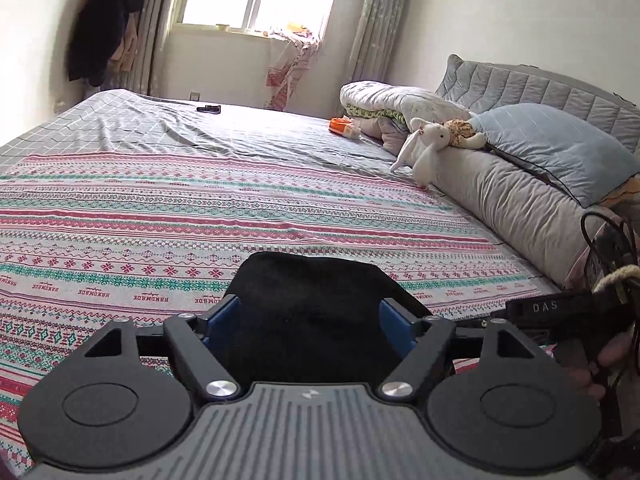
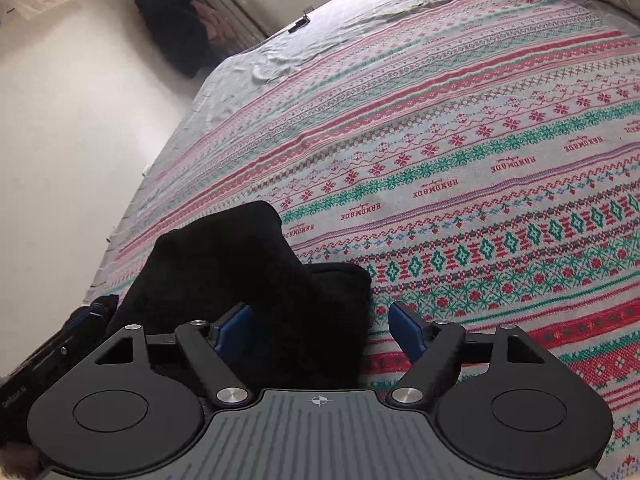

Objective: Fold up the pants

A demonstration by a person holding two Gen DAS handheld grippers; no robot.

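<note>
The black pants (image 1: 312, 280) lie bunched in a folded heap on the patterned bedspread (image 1: 160, 216), right in front of both grippers. My left gripper (image 1: 310, 322) is open, its blue pads (image 1: 224, 320) standing wide on either side of the dark cloth. In the right wrist view the pants (image 2: 224, 256) rise as a thick pile at the left. My right gripper (image 2: 320, 330) is open too: the left pad sits against the pile's edge, while the right pad (image 2: 404, 332) hovers over bare bedspread (image 2: 480, 160). Part of the other gripper's body (image 2: 60, 344) shows at the far left.
Along the bed's right side lie a long grey bolster (image 1: 500, 196), a blue pillow (image 1: 560, 148), a plush rabbit (image 1: 428, 144) and folded quilts (image 1: 396, 104). An orange packet (image 1: 344, 126) and a small black object (image 1: 209, 109) rest farther back. Dark clothes (image 1: 104, 20) hang on the wall.
</note>
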